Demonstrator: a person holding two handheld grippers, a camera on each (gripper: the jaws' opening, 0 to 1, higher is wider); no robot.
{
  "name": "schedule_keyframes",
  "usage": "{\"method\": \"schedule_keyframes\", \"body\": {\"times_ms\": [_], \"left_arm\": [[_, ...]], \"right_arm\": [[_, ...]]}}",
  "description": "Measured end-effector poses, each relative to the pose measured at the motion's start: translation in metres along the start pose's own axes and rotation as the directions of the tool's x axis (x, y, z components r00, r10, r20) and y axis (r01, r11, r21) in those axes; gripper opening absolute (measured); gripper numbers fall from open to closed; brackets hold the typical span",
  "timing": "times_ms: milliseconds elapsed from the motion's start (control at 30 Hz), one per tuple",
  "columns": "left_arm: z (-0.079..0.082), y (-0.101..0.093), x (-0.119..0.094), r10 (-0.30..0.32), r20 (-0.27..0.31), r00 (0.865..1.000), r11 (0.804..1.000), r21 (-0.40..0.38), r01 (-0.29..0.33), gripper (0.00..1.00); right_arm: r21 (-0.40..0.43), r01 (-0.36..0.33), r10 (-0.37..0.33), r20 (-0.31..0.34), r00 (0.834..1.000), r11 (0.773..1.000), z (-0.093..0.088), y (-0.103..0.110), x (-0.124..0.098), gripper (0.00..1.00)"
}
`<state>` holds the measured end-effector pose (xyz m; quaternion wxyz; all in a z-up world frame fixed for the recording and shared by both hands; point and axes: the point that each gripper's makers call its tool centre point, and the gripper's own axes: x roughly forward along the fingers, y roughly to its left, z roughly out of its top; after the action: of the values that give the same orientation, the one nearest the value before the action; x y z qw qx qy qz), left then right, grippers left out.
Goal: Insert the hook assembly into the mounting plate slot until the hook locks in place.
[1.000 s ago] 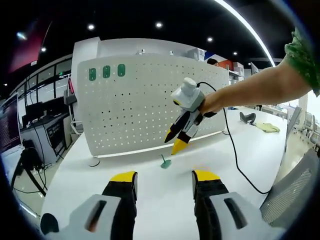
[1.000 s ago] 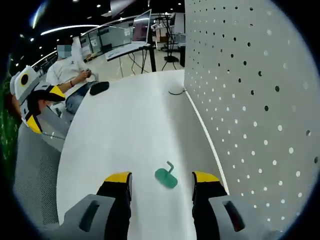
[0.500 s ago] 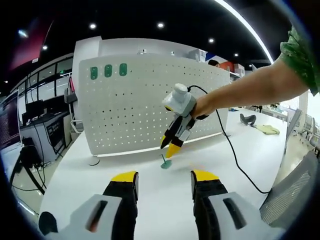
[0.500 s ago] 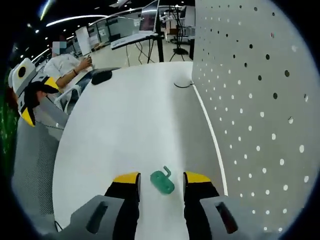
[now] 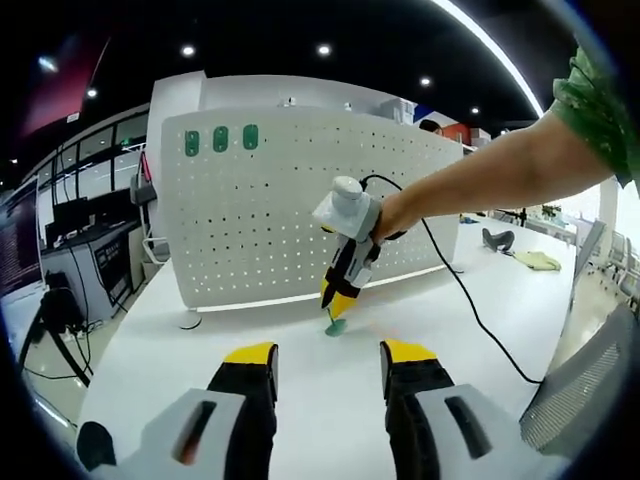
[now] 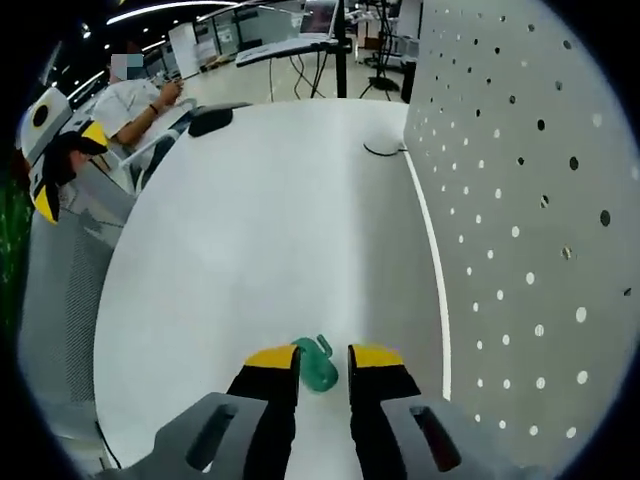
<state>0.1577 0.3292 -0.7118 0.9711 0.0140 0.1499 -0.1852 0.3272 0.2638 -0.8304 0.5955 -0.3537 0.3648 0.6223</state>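
Down onto the hook the right gripper has been lowered over the last second, and its yellow-tipped fingers, wide apart before, have been drawn in until the green piece sits between them; whether it is truly pinched or only flanked cannot be told. From the left gripper view the right gripper is seen tipped down onto the hook, which lies flat on the desk just in front of the pegboard. The left gripper is held back with its fingers spread, nothing between them. The hook is judged small, light and stiff plastic, likely to skid on the smooth desk; it is best taken by its flat base, leaving the bent stem free for the slot.
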Motion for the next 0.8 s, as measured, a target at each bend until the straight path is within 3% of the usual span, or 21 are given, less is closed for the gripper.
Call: {"method": "schedule_keyframes", "body": {"times_ms": [800], "left_arm": [[0.000, -0.001, -0.001, -0.009, -0.003, 1.000, 1.000, -0.002, 0.009, 0.41]], "right_arm": [[-0.062, -0.056, 0.053, -0.052, 0.997, 0.996, -0.001, 0.013, 0.000, 0.08]]}}
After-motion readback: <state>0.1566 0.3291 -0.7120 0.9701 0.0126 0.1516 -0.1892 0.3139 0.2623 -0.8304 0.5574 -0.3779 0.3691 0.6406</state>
